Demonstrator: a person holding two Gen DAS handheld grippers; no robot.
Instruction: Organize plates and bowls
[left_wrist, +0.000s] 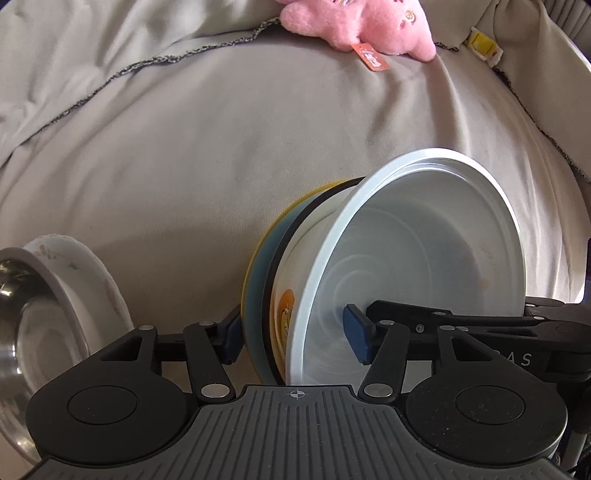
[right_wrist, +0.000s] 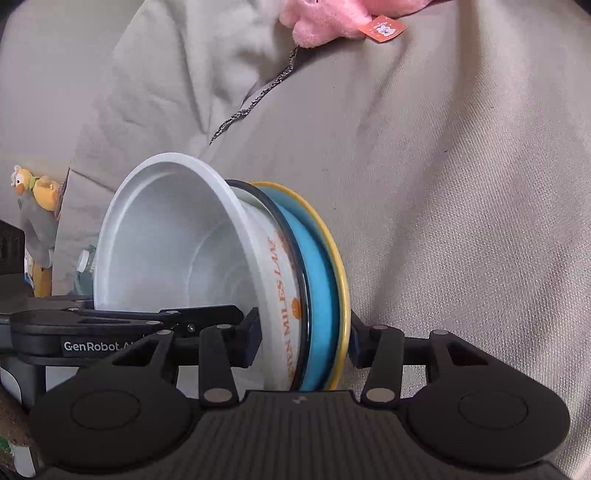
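Observation:
A nested stack of dishes stands on edge over the beige cloth: a white bowl (left_wrist: 424, 251) innermost, a white bowl with orange print and a black rim (left_wrist: 282, 295), a blue plate (left_wrist: 258, 269) and a yellow plate at the back. My left gripper (left_wrist: 295, 336) straddles the stack, one pad inside the white bowl, one behind the yellow plate. My right gripper (right_wrist: 304, 341) clamps the same stack (right_wrist: 280, 280) from the opposite side. Its blue plate (right_wrist: 321, 295) and white bowl (right_wrist: 173, 240) show there. Each gripper appears in the other's view.
A steel bowl (left_wrist: 22, 332) nested in a white flowered dish (left_wrist: 92, 280) sits at the lower left. A pink plush toy (left_wrist: 354, 22) lies at the far edge of the cloth. A small plush figure (right_wrist: 37, 206) and a bottle are at the left of the right wrist view.

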